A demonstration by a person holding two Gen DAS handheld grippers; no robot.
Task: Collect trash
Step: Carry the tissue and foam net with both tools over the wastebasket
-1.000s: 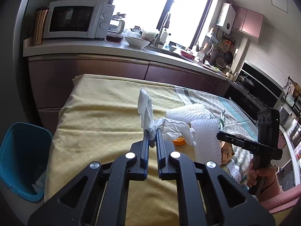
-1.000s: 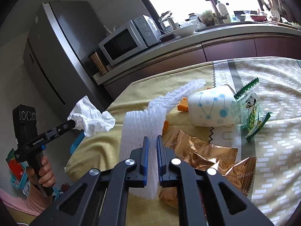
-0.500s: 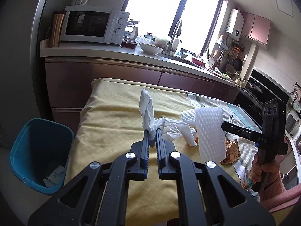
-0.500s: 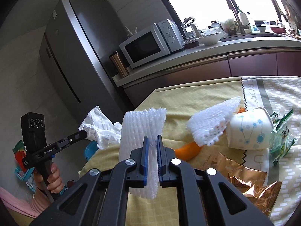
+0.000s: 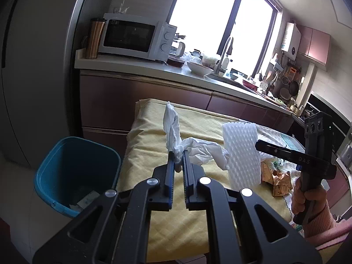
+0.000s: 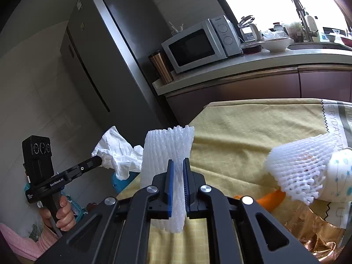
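Observation:
My left gripper (image 5: 178, 154) is shut on a crumpled white tissue (image 5: 176, 132), held above the left end of the yellow-clothed table (image 5: 154, 136). The tissue also shows in the right wrist view (image 6: 118, 151). My right gripper (image 6: 178, 165) is shut on a white foam fruit net (image 6: 167, 151), held upright; the net also shows in the left wrist view (image 5: 242, 154). A blue trash bin (image 5: 74, 176) stands on the floor left of the table, with paper scraps inside.
On the table lie a second foam net (image 6: 303, 169), a white dotted cup (image 6: 338, 176), orange peel (image 6: 268, 200) and gold snack wrappers (image 6: 312, 231). A counter with a microwave (image 5: 134, 37) runs behind. A fridge (image 6: 105, 66) stands at left.
Both grippers have moved left toward the table's end with their loads. The blue bin has come closer to the middle of the left wrist view.

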